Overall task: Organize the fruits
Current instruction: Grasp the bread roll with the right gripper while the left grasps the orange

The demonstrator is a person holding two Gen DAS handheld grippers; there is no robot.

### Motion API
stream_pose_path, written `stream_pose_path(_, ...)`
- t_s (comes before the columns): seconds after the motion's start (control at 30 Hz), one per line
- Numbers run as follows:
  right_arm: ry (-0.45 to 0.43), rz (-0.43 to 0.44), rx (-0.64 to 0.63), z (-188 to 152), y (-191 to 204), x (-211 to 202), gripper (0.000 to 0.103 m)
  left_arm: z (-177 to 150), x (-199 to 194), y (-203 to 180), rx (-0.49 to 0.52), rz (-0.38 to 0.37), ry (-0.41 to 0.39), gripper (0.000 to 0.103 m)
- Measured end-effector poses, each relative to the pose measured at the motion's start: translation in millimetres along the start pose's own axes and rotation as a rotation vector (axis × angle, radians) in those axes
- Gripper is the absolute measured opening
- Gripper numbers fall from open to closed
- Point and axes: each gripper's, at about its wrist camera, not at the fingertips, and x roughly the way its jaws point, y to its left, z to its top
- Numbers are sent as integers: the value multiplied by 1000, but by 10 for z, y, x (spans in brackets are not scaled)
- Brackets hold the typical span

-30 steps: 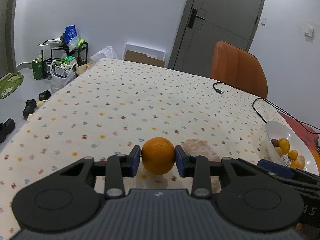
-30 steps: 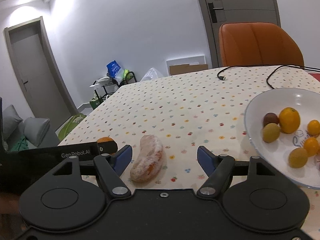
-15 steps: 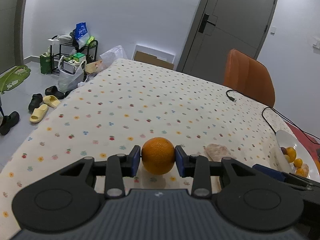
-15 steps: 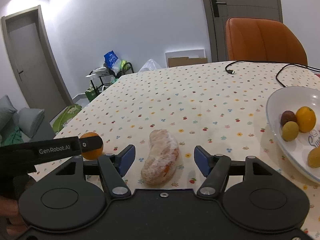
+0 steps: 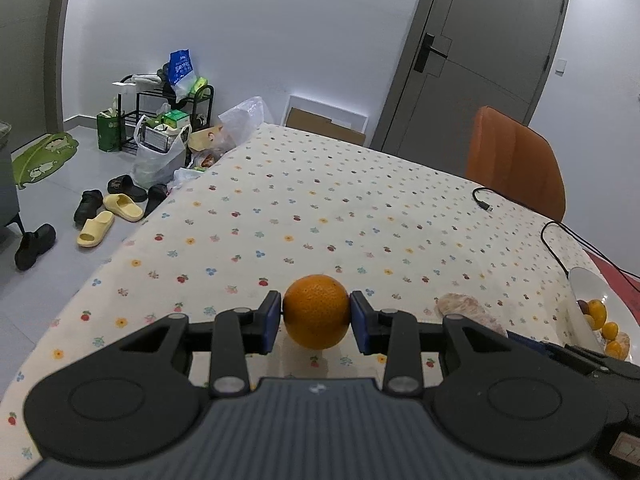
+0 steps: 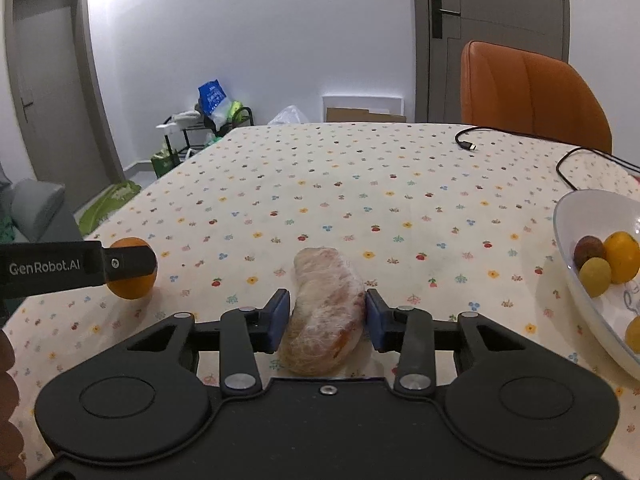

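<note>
My left gripper (image 5: 316, 316) is shut on a round orange (image 5: 316, 330), held just above the flowered tablecloth near the table's left edge. The right wrist view shows the same orange (image 6: 130, 286) at the far left, behind a left finger (image 6: 128, 262). My right gripper (image 6: 326, 314) is shut on a wrapped fruit (image 6: 324, 292), an oblong orange piece in clear film that lies on the cloth, with a blue pad against each side. A white bowl (image 6: 568, 240) at the right edge holds several small fruits: a dark one, oranges and yellow ones.
A black cable (image 6: 468, 145) runs over the far right of the table. Behind it stands an orange chair (image 6: 528, 92). The table's left edge drops to a floor with shoes (image 5: 100, 216) and bags. A hand shows at the lower left of the right wrist view.
My right gripper moved forward around the wrapped fruit and shut on it. My left gripper, still holding the orange, drew back toward the left and near edge of the table.
</note>
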Motion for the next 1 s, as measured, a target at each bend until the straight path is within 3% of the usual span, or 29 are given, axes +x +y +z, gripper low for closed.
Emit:
stream_pose_path(0.07, -11, 2, 6, -1, -16, -38, 33, -12, -15, -23, 4, 1, -2, 36)
stream_pose_path(0.13, -43, 7, 9, 3, -40, -115, 21, -26, -19, -50, 9, -1, 0, 36)
stream_pose_path(0.2, -48, 18, 10, 16, -71, -165, 19, -39, -25, -85, 17, -4, 4, 36)
stream_pose_path(0.3, -39, 31, 36, 3, -124, -174, 19, -52, -48, -132, 25, -11, 2, 36)
stream_pose_path(0.47, -15, 34, 68, -4, -168, -155, 29, -52, -94, -140, 20, -11, -10, 36)
stream_pose_path(0.6, -1, 1, 45, -7, -73, -98, 53, -54, -104, -79, 8, -1, -10, 36)
stream_pose_path(0.7, 12, -2, 21, -40, 3, -31, 52, -59, -109, -21, -1, 7, -14, 36)
stream_pose_path(0.73, 2, -23, 0, -59, 44, -30, 44, -64, -113, 2, -6, 9, -14, 36)
stream_pose_path(0.83, -1, -53, -35, -65, 110, -25, 36, -80, -129, 60, -18, 14, -13, 36)
stream_pose_path(1.0, -25, -37, -45, -73, 118, -72, 35, -96, -129, 88, -28, 12, -10, 36)
